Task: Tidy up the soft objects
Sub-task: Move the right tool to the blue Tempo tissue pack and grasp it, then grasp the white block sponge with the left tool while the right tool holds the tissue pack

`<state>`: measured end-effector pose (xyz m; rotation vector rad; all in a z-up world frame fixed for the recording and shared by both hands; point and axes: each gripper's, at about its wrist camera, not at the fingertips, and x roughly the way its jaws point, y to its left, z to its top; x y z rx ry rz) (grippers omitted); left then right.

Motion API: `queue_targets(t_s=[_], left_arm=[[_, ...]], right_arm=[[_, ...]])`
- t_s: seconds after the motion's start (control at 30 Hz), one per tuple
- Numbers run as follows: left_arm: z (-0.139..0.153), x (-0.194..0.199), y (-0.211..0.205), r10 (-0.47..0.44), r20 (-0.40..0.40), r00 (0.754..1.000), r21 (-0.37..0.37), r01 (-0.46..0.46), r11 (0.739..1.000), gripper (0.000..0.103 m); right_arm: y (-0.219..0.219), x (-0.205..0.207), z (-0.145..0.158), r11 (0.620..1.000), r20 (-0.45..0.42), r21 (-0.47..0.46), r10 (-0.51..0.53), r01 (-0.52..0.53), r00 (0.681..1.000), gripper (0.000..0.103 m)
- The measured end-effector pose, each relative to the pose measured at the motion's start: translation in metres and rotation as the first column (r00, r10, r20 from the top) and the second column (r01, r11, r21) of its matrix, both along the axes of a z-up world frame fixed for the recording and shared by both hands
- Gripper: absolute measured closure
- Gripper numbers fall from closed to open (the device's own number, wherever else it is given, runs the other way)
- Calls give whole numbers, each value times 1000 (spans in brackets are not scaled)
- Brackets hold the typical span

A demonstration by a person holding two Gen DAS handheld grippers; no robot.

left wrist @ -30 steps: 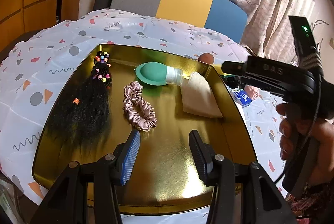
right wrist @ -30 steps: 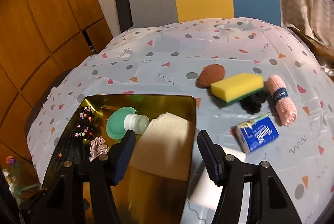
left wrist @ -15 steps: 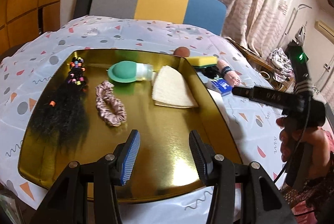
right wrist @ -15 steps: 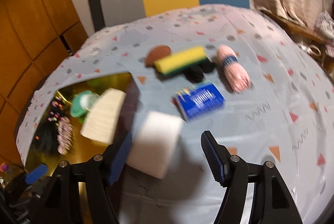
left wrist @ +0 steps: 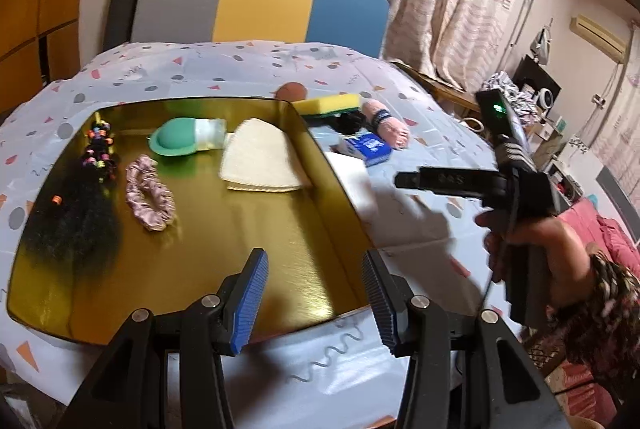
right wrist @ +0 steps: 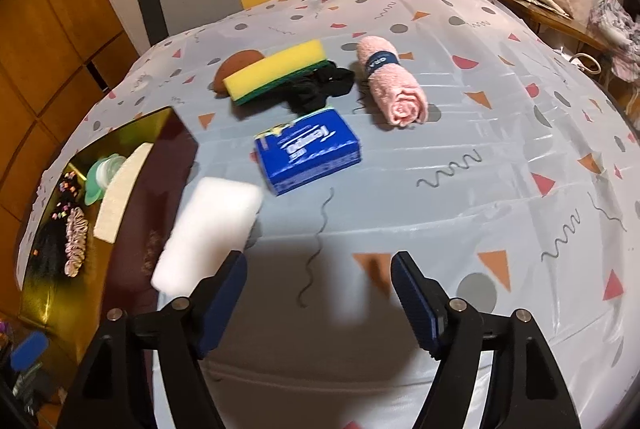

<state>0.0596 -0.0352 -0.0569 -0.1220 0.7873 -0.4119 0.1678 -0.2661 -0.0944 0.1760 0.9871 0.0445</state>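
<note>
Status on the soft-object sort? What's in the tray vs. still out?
Done: wig, scrunchie, green puff and beige cloth lie in the gold tray. In hand: nothing; both grippers open. Left: white sponge, tissue pack, pink towel, yellow sponge on the table.

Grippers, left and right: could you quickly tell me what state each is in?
Left gripper: open, holding nothing, above the gold tray.
Right gripper: open, holding nothing, above the tablecloth.

Your left gripper point(left wrist: 314, 295) hangs with jaws spread, holding nothing; your right gripper point(right wrist: 318, 295) at 3 o'clock, also spread.
</note>
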Motion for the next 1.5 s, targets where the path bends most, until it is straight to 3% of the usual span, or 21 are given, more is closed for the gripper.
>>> queue_targets(t_s=[0.13, 0.27, 0.37, 0.57, 0.67, 0.77, 1.0, 1.2, 1.33, 1.5], left_arm=[[1, -5, -6, -9, -4, 1000, -7, 9, 1000, 54], [2, -8, -9, -2, -9, 1000, 0, 2, 1000, 54], [3, -9, -9, 10, -12, 1000, 3, -10, 1000, 54], [6, -10, -8, 29, -16, 999, 16, -28, 999, 54], [8, -9, -11, 23, -15, 1000, 18, -23, 1000, 54], [8, -6, -18, 10, -23, 1000, 22, -10, 1000, 54], [15, -2, -44, -43, -10, 999, 42, 43, 998, 54], [25, 15, -78, -83, -7, 997, 90, 84, 992, 54], [27, 36, -103, -122, -24, 992, 103, 124, 987, 54], [21, 74, -138, -152, -81, 985, 171, 164, 972, 54]], right_arm=[[-4, 16, 3, 1000, 16, -9, -6, 6, 1000, 24], [-2, 45, 13, 1000, 60, -5, 8, -8, 998, 12], [3, 67, 14, 1000, 51, 5, 13, -13, 999, 12], [14, 102, -8, 998, -52, -44, 31, -33, 998, 13], [8, 107, -19, 1000, -81, -7, 27, -28, 996, 21], [0, 104, -22, 999, -76, 36, 27, -24, 997, 22], [-24, 83, -19, 1000, -95, 19, 13, -11, 995, 24], [-58, 55, -16, 996, -107, -81, 34, -43, 994, 24], [-91, 43, -17, 999, -101, -35, -18, 15, 995, 24], [-119, 42, -19, 991, -111, 79, -100, 109, 989, 24]])
